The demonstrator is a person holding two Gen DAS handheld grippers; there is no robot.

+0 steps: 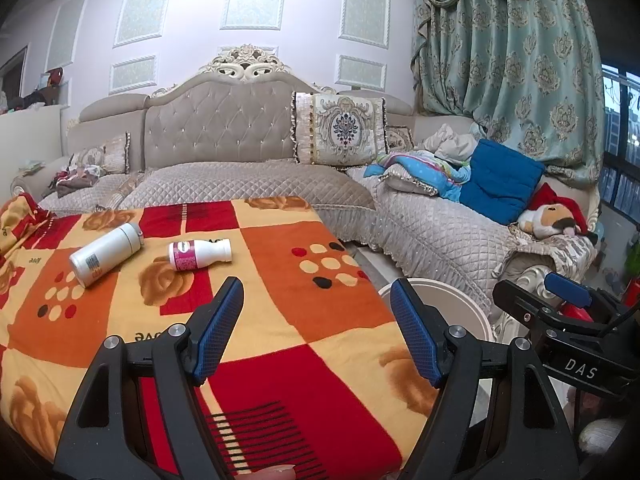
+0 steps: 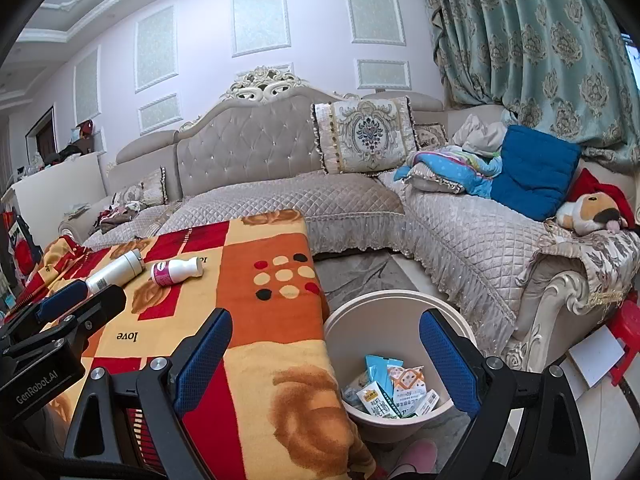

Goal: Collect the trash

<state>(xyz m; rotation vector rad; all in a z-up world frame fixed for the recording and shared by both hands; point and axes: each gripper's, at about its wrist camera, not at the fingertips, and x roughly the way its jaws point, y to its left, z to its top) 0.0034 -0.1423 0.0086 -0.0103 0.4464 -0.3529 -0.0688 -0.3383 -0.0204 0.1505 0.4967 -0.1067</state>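
A small white bottle with a pink label lies on its side on the blanket-covered table. A taller white bottle lies to its left. Both also show in the right wrist view, the pink-label bottle and the taller one. My left gripper is open and empty above the table's near part. My right gripper is open and empty at the table's right edge, over a beige bin on the floor. The bin holds several wrappers.
A grey quilted corner sofa stands behind the table with cushions, a blue pillow and a plush toy. A red stool stands by the sofa's arm at the right. Teal curtains hang at the back right.
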